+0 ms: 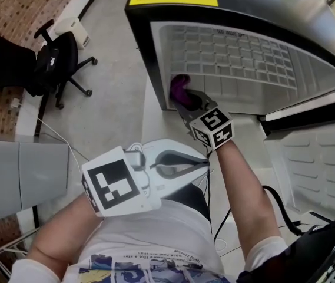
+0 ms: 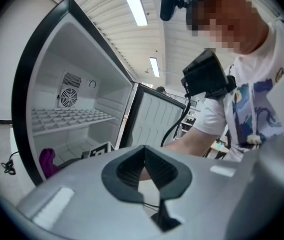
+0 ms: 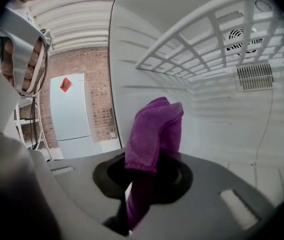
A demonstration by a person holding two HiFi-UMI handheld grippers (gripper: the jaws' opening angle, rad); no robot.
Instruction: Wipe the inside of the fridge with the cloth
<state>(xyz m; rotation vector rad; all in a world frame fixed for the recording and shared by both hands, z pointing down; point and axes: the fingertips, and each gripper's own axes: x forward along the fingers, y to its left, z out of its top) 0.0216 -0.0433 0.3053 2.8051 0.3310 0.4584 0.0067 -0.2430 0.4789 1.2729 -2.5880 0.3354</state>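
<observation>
The small fridge [image 1: 149, 58] stands open with its white inside showing. A purple cloth [image 1: 179, 88] is pinched in my right gripper [image 1: 186, 102], which reaches in under the wire shelf [image 1: 238, 55] at the fridge's left wall. In the right gripper view the cloth [image 3: 154, 134] sticks up between the shut jaws, close to the left inner wall [image 3: 132, 84]. My left gripper [image 1: 182, 161] is held back near my body, outside the fridge, jaws closed with nothing between them. From the left gripper view the cloth [image 2: 47, 161] shows low in the fridge [image 2: 72, 109].
The fridge door [image 1: 314, 158] hangs open on the right. A black office chair [image 1: 52, 63] stands on the floor to the left, beside a grey cabinet [image 1: 20, 173]. Cables [image 1: 273, 199] trail by the door. A fan vent [image 3: 239, 36] sits on the fridge's back wall.
</observation>
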